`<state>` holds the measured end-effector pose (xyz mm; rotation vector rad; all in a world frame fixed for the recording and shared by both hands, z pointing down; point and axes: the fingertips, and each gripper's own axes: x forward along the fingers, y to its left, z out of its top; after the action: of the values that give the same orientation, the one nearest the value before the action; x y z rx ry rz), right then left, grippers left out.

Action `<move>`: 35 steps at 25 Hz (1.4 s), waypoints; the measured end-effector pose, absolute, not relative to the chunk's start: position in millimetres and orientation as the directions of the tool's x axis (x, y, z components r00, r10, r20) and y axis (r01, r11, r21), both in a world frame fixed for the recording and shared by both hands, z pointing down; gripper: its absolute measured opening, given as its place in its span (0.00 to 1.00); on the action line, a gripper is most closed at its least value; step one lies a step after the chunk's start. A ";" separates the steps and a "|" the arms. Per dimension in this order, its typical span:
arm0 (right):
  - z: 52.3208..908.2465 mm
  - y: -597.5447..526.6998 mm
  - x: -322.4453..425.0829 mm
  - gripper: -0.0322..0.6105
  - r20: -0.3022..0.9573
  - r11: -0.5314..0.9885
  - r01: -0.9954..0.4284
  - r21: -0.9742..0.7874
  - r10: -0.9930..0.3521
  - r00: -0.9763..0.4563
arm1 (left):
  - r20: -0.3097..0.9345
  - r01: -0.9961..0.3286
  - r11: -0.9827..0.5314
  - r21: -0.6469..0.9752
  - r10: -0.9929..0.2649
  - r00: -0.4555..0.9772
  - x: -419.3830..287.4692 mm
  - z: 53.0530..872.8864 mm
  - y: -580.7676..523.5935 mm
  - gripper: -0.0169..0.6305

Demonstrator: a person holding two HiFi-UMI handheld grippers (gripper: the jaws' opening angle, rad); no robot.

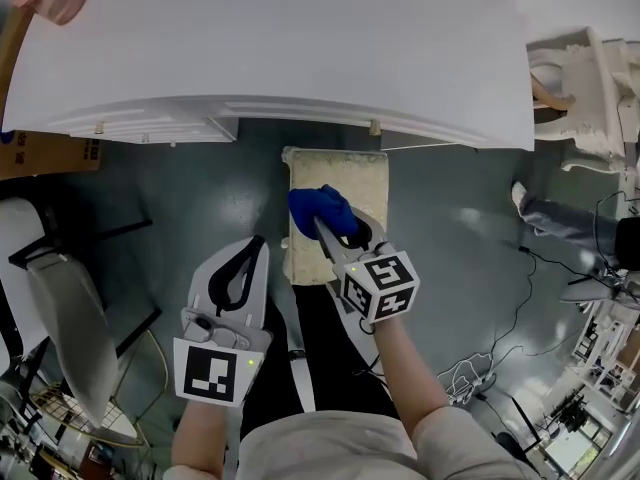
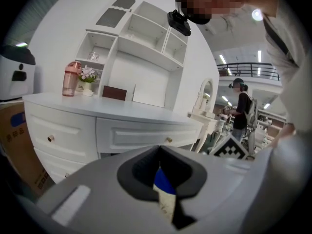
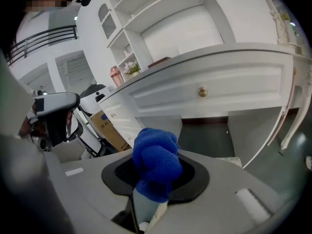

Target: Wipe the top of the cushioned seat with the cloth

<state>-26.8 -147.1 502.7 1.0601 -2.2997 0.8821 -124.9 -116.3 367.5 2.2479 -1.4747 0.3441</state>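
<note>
White dressing table fills the space ahead of me, a small brass knob on one drawer front and an open white shelf unit rising from its top. On the tabletop to my left stand a pink bottle and, just beside it, a small pot of flowers; a dark brown card leans near the back. A cardboard box sits on the grey-green floor beside the table's left end. To my right are an ornate white mirror stand, loose cables on the floor, and a person standing in the background.
</note>
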 end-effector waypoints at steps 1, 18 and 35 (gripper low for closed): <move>512.0 -147.8 -27.9 0.26 0.633 0.497 -0.789 -0.362 -0.490 -0.599 | 0.432 -0.914 -0.341 0.218 -0.807 0.404 -124.9 374.0 -115.9 0.03; 613.8 -167.7 -44.6 0.26 0.679 0.499 -0.788 -0.360 -0.440 -0.588 | 0.454 -0.915 -0.316 0.250 -0.796 0.399 -121.7 434.4 -112.7 0.03; 693.7 -177.4 -45.3 0.26 0.770 0.528 -0.795 -0.298 -0.359 -0.528 | 0.480 -0.920 -0.309 0.242 -0.786 0.390 -118.2 456.2 -112.2 0.03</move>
<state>-45.3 -177.4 693.7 0.9320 -2.1168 0.8623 -118.2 -112.2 456.2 2.1769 -1.4607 0.3750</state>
